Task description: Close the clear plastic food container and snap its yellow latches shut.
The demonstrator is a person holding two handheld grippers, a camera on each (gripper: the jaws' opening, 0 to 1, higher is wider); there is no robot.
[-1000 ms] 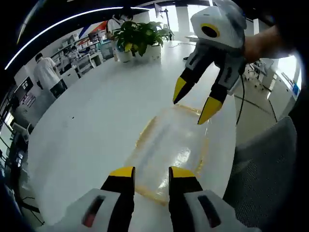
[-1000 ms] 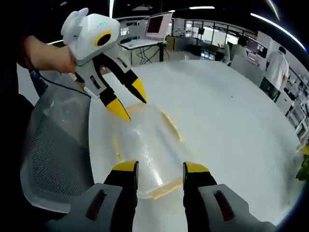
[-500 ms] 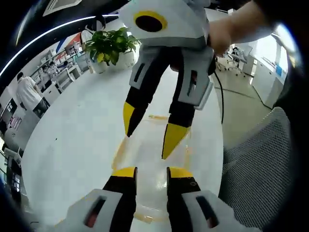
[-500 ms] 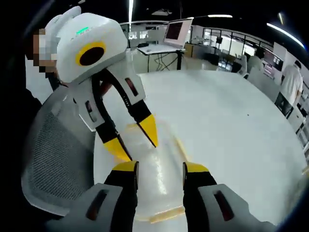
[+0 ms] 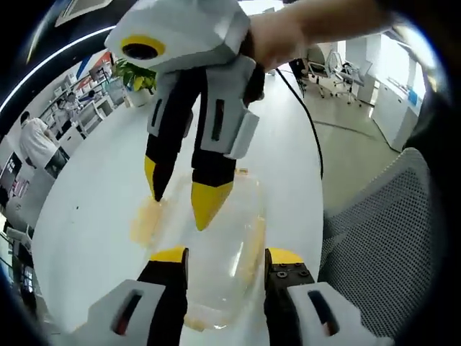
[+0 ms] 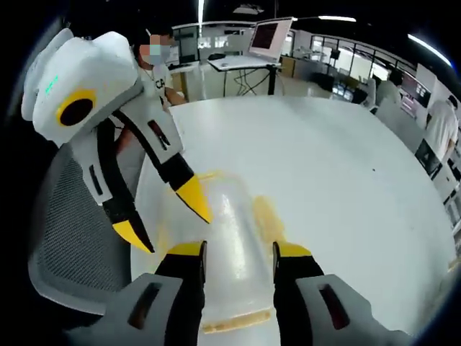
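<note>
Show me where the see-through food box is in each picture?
Left gripper view: the clear food box lies low in the middle, between that view's own tongs, with the right tongs above it.
Right gripper view: the box lies low in the middle, running up from that view's own tongs, with the left tongs at its left edge.
Shared landmark: the white round table under it.

Clear glossy plastic container (image 6: pixel 230 238) on a smooth white table (image 6: pixel 338 180) — grey mesh-cloth chair (image 5: pixel 382 223) beside.
</note>
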